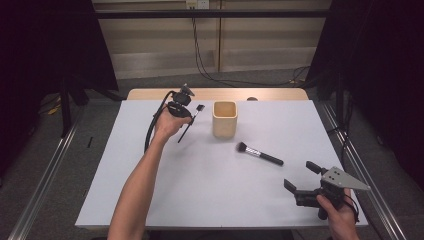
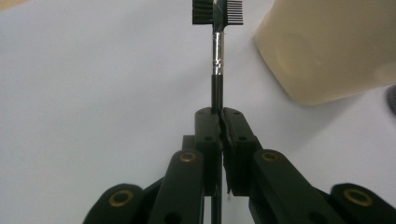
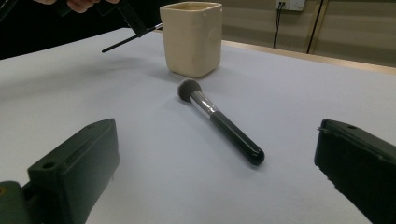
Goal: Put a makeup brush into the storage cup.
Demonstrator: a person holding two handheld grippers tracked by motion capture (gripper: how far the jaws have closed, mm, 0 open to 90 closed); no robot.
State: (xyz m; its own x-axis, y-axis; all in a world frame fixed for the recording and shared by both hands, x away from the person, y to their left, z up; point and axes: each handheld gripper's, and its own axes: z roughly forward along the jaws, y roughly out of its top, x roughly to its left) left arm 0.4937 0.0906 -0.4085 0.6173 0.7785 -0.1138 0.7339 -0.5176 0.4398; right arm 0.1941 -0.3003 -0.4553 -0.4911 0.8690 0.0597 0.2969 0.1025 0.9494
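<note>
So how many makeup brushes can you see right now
2. A small comb brush is clamped in the left hand-held gripper, left of the cup. A powder brush lies on the table, in front of the cup and to its right.

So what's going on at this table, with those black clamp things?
A person holds a two-jaw gripper in each hand. The left gripper is shut on the handle of a small brow comb brush, held above the table beside a cream square cup. The right gripper sits open near the table's front corner. A thicker makeup brush lies flat on the white tabletop between the cup and it.
</note>
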